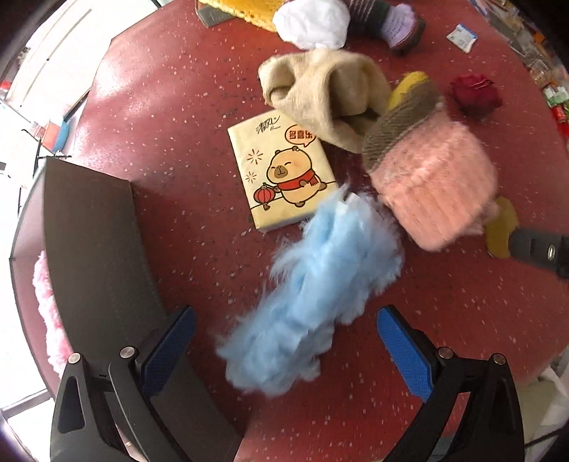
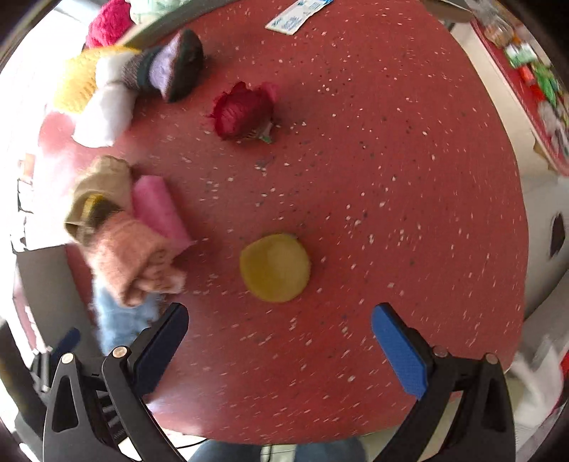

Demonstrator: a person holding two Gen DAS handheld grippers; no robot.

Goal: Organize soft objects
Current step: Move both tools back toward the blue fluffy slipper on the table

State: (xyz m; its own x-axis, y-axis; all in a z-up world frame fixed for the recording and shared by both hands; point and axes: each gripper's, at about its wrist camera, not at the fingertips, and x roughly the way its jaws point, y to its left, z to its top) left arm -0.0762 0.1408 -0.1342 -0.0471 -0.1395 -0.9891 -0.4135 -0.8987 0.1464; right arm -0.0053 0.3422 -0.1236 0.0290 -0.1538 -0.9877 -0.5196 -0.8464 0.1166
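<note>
My left gripper (image 1: 284, 337) is open above a fluffy light-blue piece (image 1: 313, 280) lying on the red table; the fluff sits between the blue pads without being clamped. Beyond it lie a pink fuzzy sock (image 1: 434, 192) with a grey cuff, a beige sock (image 1: 327, 99) and a yellow tissue pack (image 1: 281, 170). My right gripper (image 2: 281, 341) is open and holds nothing, just short of a round yellow pad (image 2: 274, 268). To its left lie the pink sock (image 2: 124, 256), a rolled pink cloth (image 2: 160, 209) and the blue fluff (image 2: 117, 320). A red fabric rose (image 2: 245, 113) lies farther off.
A dark box (image 1: 99, 248) stands at the left with pink fluffy stuff (image 1: 49, 312) inside. At the table's far side lie white stuffing (image 1: 313, 21), a purple-grey sock (image 1: 394, 25), a yellow knit (image 1: 245, 9) and a small white sachet (image 1: 462, 37). The right gripper's tip (image 1: 537, 248) shows at the right edge.
</note>
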